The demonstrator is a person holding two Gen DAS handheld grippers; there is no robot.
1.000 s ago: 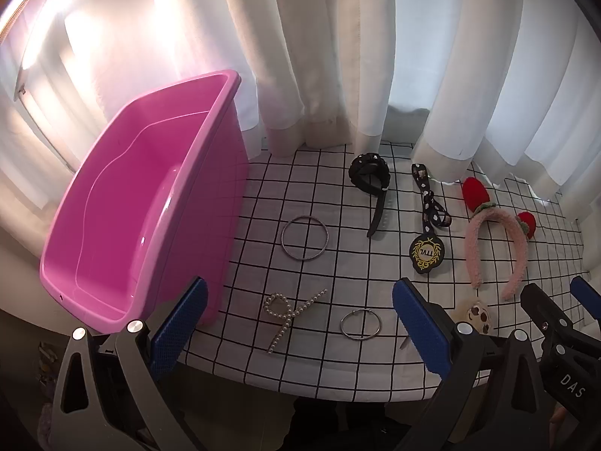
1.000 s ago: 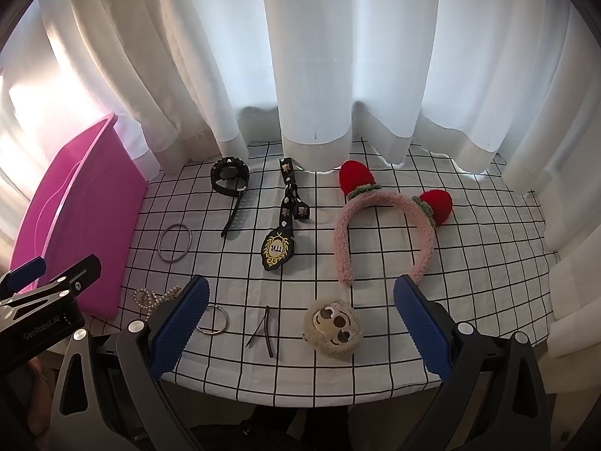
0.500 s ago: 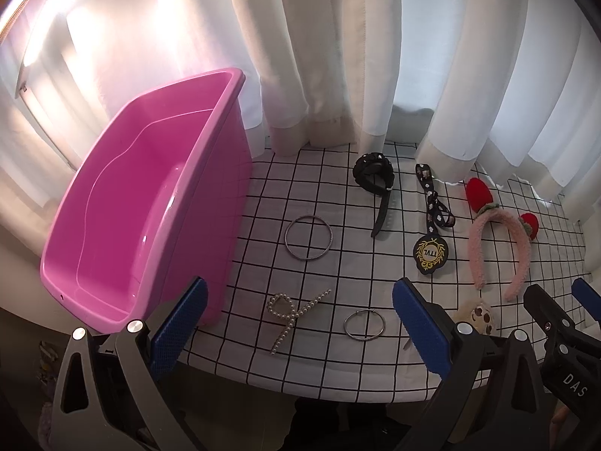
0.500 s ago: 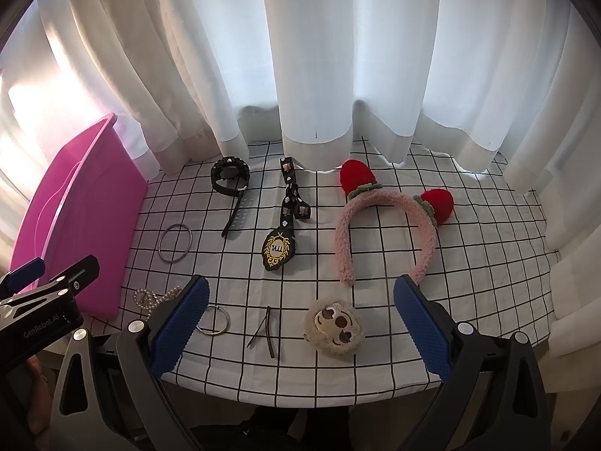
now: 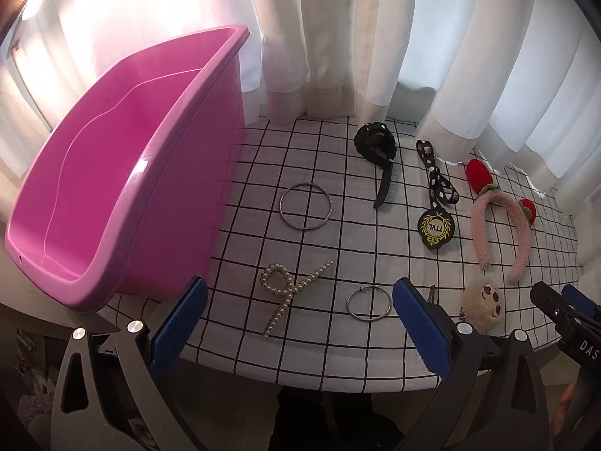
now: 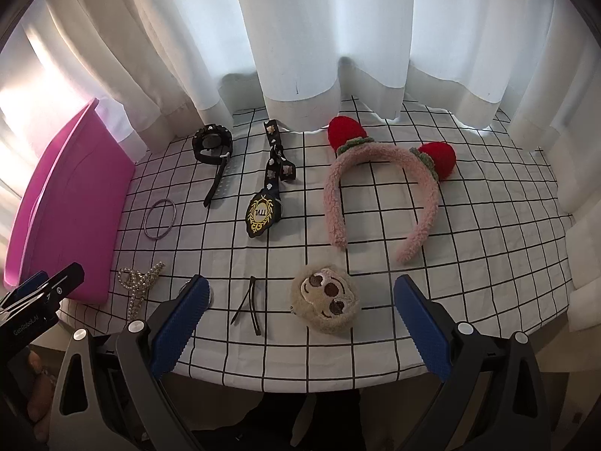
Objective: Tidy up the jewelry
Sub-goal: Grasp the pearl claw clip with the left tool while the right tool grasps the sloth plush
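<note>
So both grippers are just hanging at the near edge of the table, holding nothing. The left gripper (image 5: pixel 298 325) has its blue pads spread wide, and right in front of that gap lie the pearl hair clip (image 5: pixel 289 291) and a small silver ring (image 5: pixel 368 304) on the checked tablecloth (image 5: pixel 338 240). The right gripper (image 6: pixel 298 325) is spread just as wide, with a thin black hairpin (image 6: pixel 248 306) and a fuzzy animal-face clip (image 6: pixel 326 302) sitting on the cloth between its pads. Nothing is touching either set of pads as far as I can see. The pink tub (image 5: pixel 112 165) stands at the left end of the table, hard against the cloth's edge, and looks bare inside from the left wrist view. All the jewelry is out on the cloth: a bigger silver bangle (image 5: pixel 306 206) just beside the tub wall, a black watch (image 5: pixel 377 150) further back near the curtain (image 5: pixel 338 37), a black studded strap with a gold-crest badge (image 5: pixel 435 203) next to it, then the pink fluffy headband (image 6: pixel 379 195) with two red strawberries over on the right. The pieces are all lying apart from each other, none stacked. You can also spot a bit of the other gripper in the corner of each view.
</note>
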